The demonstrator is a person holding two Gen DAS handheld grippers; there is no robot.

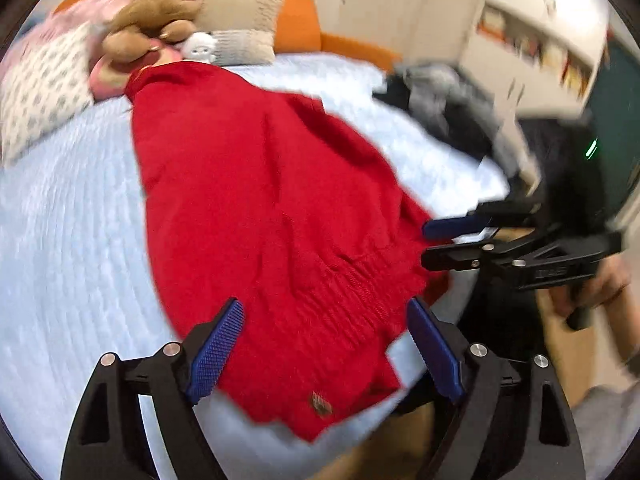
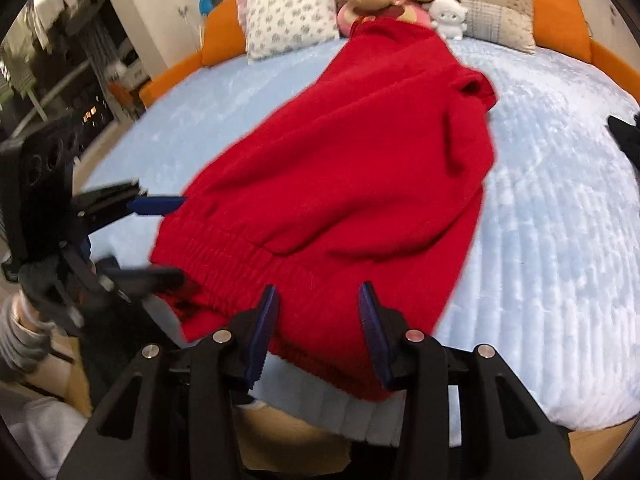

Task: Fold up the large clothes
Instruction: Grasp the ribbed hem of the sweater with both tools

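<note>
A large red knitted sweater point(image 1: 260, 200) lies lengthwise on the light blue bed, its ribbed hem nearest me and its collar by the pillows; it also fills the right wrist view point(image 2: 352, 168). Its sides are folded inward, making a long narrow shape. My left gripper point(image 1: 326, 320) is open over the hem's left corner. My right gripper point(image 2: 318, 304) is open over the hem's right part, jaws astride the ribbing. Each gripper shows in the other's view: the right one point(image 1: 424, 244) and the left one point(image 2: 180, 236), both open at the hem.
Pillows point(image 2: 292, 20), a brown plush toy point(image 1: 152, 20) and a small white plush point(image 2: 448, 16) sit at the bed's head against the orange headboard point(image 1: 298, 20). A pile of dark and grey clothes point(image 1: 448, 104) lies at the bed's right edge. The bed's front edge point(image 2: 340, 412) is just below the grippers.
</note>
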